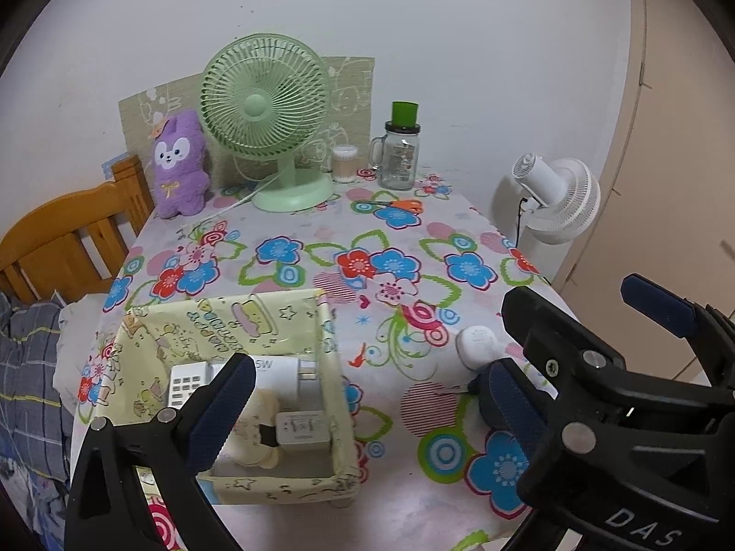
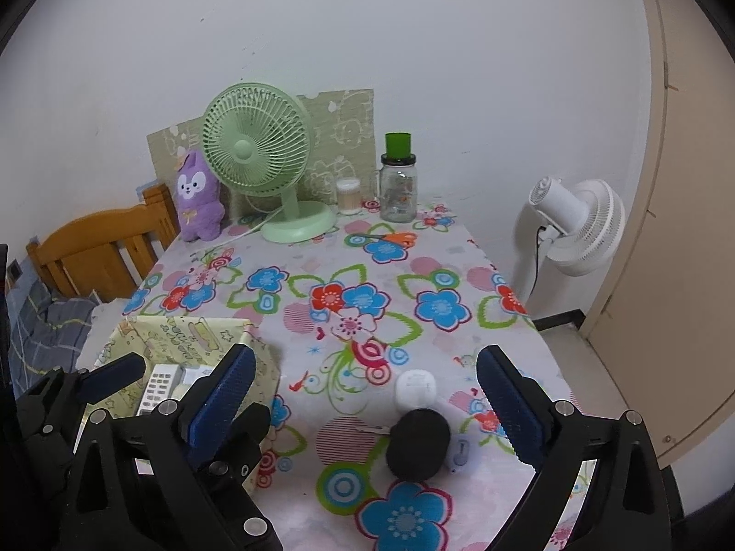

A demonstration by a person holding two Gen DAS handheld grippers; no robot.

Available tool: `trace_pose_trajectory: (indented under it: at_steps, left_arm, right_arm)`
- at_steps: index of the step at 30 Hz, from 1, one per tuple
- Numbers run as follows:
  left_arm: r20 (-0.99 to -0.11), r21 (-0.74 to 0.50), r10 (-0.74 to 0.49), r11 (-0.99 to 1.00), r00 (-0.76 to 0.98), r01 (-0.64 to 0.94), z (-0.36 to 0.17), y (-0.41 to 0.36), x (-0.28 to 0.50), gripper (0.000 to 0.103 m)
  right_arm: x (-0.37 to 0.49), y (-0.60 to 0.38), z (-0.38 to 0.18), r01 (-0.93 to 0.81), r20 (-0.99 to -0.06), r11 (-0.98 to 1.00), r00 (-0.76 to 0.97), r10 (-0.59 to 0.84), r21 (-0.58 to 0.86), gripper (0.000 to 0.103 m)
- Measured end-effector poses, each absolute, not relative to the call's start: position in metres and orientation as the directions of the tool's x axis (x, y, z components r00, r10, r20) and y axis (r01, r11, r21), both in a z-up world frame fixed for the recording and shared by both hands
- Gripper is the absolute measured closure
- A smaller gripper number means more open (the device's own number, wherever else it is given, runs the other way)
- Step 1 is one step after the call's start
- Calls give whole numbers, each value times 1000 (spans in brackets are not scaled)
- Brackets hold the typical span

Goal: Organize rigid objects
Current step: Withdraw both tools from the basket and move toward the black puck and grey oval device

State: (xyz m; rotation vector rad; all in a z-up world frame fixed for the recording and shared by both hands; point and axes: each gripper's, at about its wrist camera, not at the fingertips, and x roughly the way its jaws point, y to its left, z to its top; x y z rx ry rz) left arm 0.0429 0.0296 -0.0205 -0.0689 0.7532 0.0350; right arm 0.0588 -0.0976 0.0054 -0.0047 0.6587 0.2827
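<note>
A yellow patterned box (image 1: 331, 367) stands at the near left of the flowered table. It holds a white remote (image 1: 186, 388), a white charger (image 1: 285, 367), a white plug adapter (image 1: 303, 431) and a cream item (image 1: 250, 452). My left gripper (image 1: 367, 395) hangs open over the box's right wall with nothing between its fingers. My right gripper (image 2: 367, 395) is open too, above a black round object (image 2: 420, 443) and a white round device (image 2: 415, 388) that lie on the cloth. A small pale item (image 2: 459, 454) lies beside the black one. The two grippers are close side by side.
At the back stand a green desk fan (image 2: 257, 156), a purple plush (image 2: 197, 197), a swab pot (image 2: 348, 197) and a glass jar with a green lid (image 2: 398, 183). Orange scissors (image 2: 399, 238) lie in front. A white fan (image 2: 574, 225) is beyond the right edge, a wooden headboard (image 2: 92, 248) to the left.
</note>
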Motion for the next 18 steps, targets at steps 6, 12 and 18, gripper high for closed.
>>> trace_pose_trajectory:
  at_steps: [6,12,18]
  left_arm:
    - [-671,-38,17,998,741,-57,-20,17,46,0]
    - [-674,-38,8,998,738,-46,-21,8,51,0]
    - [-676,-34,1,999,737,-32,-23,-3,56,0]
  right_arm:
    - [62,-110,4,-248,-606,965,755,250,89,4]
    - [66,-122,1,-241,-606,966,756,247,94,4]
    - [69,-132,-2,-230,-607,968,756,244,101,4]
